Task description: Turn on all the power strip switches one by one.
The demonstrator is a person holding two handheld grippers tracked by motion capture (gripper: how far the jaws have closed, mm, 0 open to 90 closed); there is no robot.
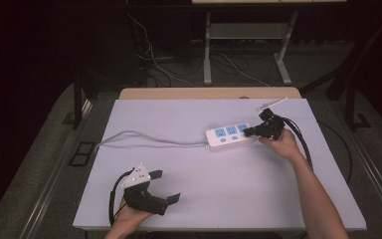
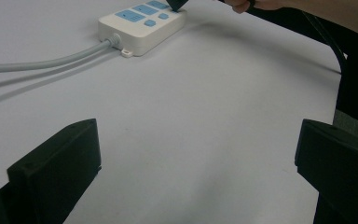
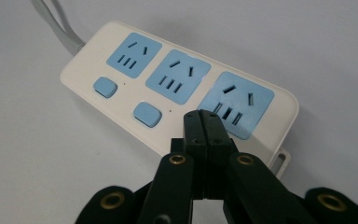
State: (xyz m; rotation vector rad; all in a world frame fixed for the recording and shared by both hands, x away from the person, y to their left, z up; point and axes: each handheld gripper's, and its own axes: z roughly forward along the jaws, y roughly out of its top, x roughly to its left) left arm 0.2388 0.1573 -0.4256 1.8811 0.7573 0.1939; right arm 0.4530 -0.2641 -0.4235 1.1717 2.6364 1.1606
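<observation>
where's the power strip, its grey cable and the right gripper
power strip (image 3: 168,91), right gripper view, on the middle blue socket face
grey cable (image 1: 149,137), high view, mid-length on the table
right gripper (image 3: 207,126), right gripper view, at its closed jaw tips over the strip's third switch spot

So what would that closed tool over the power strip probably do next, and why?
Probably ease straight down onto the third switch. The right tool is shut, with its tip poised over the power strip, at the near edge beside the end socket. Switches show beside the other two sockets, and the tip covers the matching spot. Whether it already touches is unclear.
</observation>
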